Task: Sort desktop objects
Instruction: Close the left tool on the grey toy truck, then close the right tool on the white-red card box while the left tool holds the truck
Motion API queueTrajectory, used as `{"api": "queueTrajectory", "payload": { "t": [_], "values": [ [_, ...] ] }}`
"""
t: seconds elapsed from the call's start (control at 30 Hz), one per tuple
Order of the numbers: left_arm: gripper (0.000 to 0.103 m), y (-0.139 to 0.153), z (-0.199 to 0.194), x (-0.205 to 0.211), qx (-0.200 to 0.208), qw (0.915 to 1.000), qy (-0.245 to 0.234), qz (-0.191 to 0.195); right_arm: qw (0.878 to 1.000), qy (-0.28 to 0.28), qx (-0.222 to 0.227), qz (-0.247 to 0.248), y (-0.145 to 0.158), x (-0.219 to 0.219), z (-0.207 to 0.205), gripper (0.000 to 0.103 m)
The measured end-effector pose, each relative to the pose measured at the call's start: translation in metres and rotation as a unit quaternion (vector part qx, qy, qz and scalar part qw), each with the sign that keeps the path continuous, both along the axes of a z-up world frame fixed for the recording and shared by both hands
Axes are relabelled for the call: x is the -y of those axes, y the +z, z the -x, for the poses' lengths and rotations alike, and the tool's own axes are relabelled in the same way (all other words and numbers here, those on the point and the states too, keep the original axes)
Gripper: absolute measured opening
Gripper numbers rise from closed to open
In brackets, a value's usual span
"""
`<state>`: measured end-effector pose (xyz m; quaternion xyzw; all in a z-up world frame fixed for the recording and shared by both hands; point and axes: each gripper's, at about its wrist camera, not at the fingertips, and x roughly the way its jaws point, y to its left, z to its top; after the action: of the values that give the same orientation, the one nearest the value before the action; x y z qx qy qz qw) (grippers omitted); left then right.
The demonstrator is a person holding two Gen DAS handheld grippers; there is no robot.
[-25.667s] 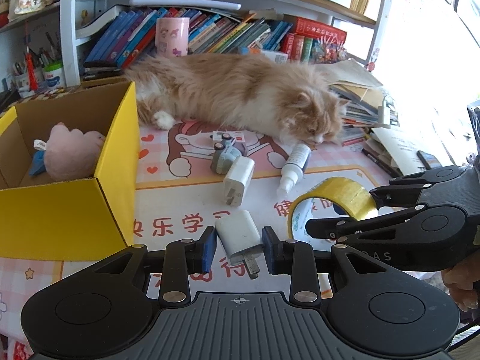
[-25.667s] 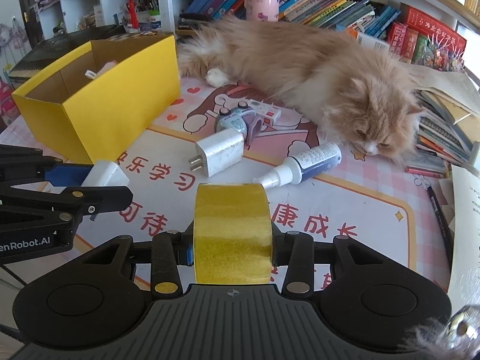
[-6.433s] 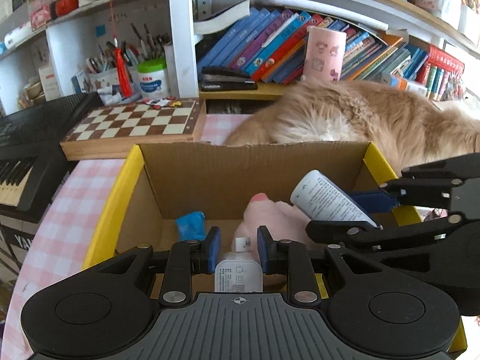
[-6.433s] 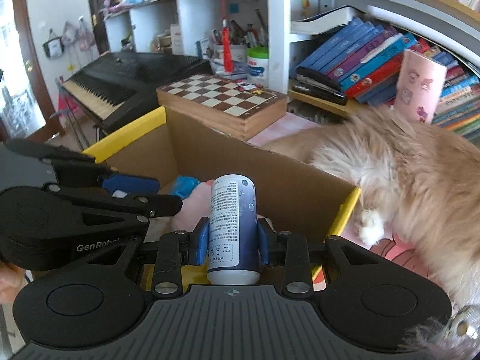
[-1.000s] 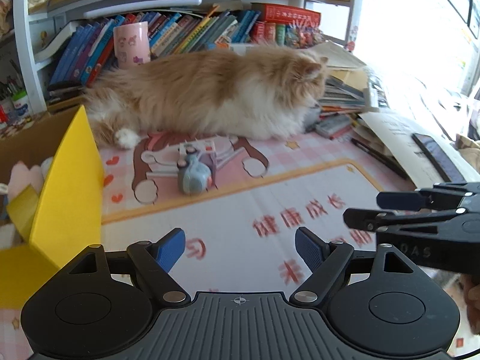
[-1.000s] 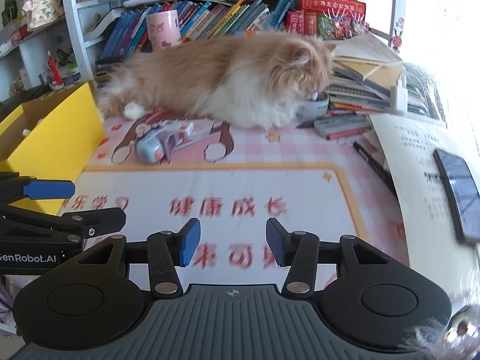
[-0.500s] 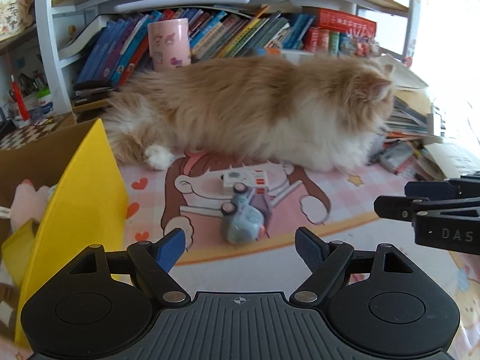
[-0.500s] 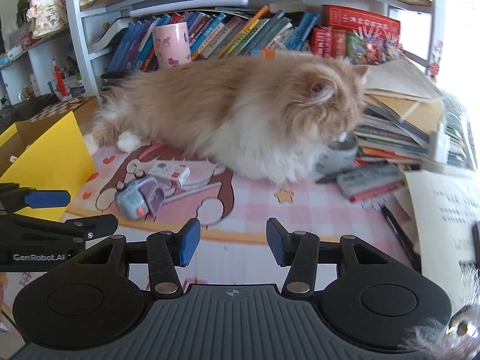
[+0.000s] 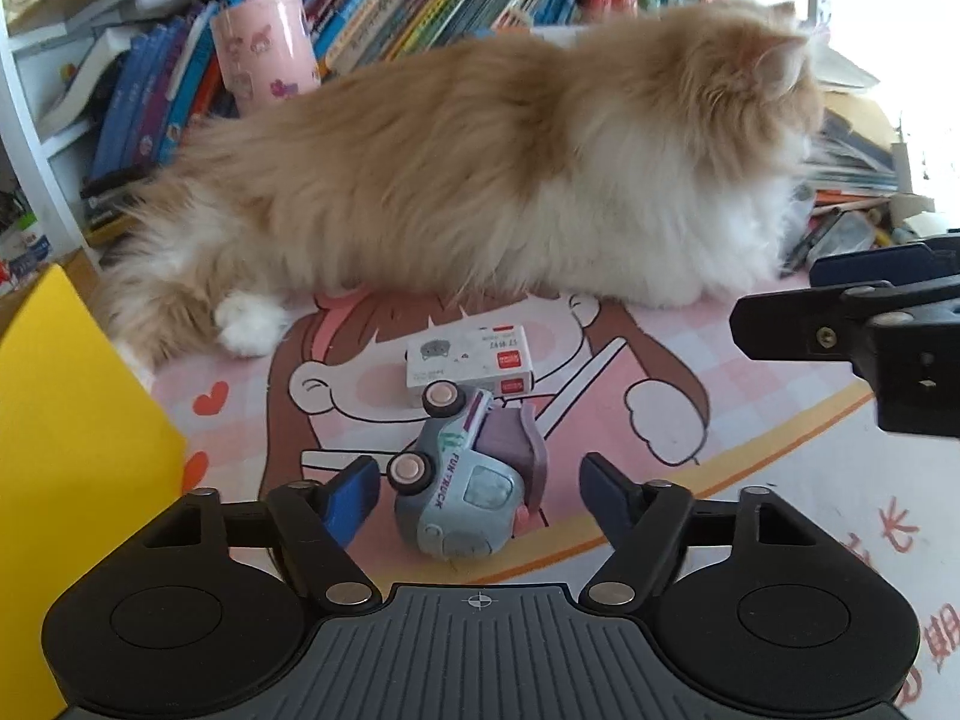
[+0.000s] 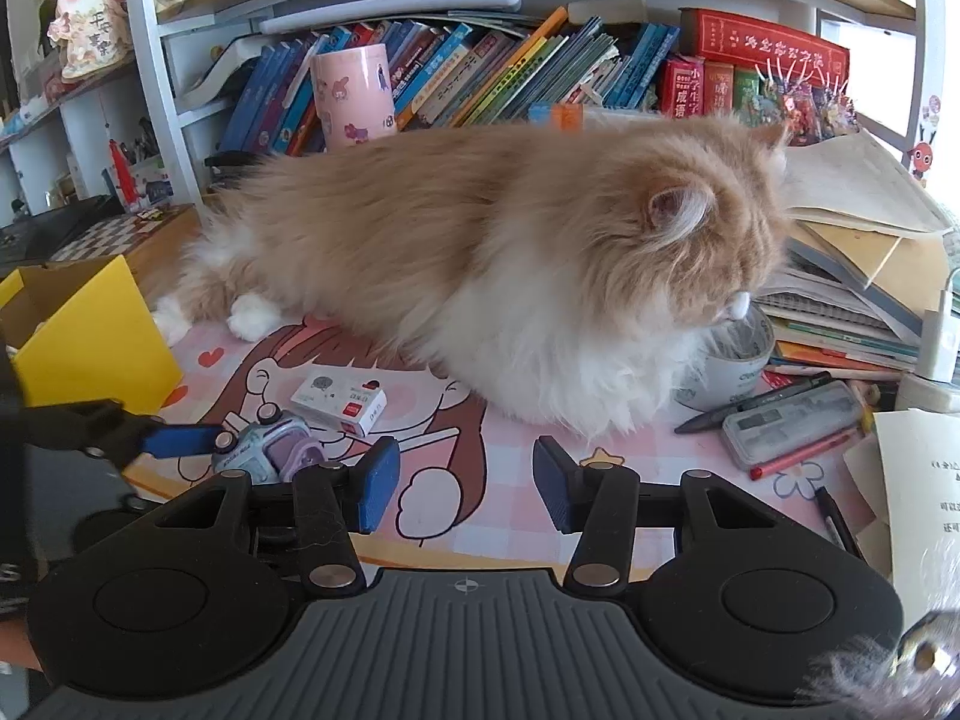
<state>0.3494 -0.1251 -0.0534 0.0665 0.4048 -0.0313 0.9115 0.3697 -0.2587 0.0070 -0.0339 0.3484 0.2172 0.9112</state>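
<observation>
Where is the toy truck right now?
In the left wrist view the toy truck lies on its side on the pink mat, between the closing left tongs, just before the small white box.

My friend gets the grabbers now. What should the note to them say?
Left gripper: jaws closing around the toy truck, which lies on its side on the desk mat; pads not on it yet.
Right gripper: open, empty, above the mat.
Small white box lies just behind the truck, near the cat.
Yellow box stands at the left. What it holds does not show.
Left to do: grip the truck, box it, then the small white box.
</observation>
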Motion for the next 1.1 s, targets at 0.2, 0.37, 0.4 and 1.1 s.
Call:
{"api": "queueTrajectory", "payload": {
  "t": [0.2, 0.37, 0.4, 1.1],
  "values": [
    [0.045, 0.000, -0.003, -0.010, -0.012, 0.9996, -0.007, 0.026, 1.000, 0.014, -0.013, 0.000, -0.005, -0.010, -0.011, 0.047],
    [0.045, 0.013, 0.016, -0.027, -0.011, 0.9984, 0.026, 0.049, 0.999, 0.037, -0.018, 0.000, -0.010, -0.024, -0.020, 0.047],
    [0.045, 0.018, 0.022, -0.031, -0.009, 0.9978, 0.033, 0.056, 0.999, 0.043, -0.018, 0.001, -0.011, -0.028, -0.022, 0.047],
    [0.045, 0.102, 0.113, -0.067, 0.064, 0.9797, 0.133, 0.135, 0.993, 0.114, -0.007, 0.037, -0.050, -0.115, -0.061, 0.067]
  ]
}}
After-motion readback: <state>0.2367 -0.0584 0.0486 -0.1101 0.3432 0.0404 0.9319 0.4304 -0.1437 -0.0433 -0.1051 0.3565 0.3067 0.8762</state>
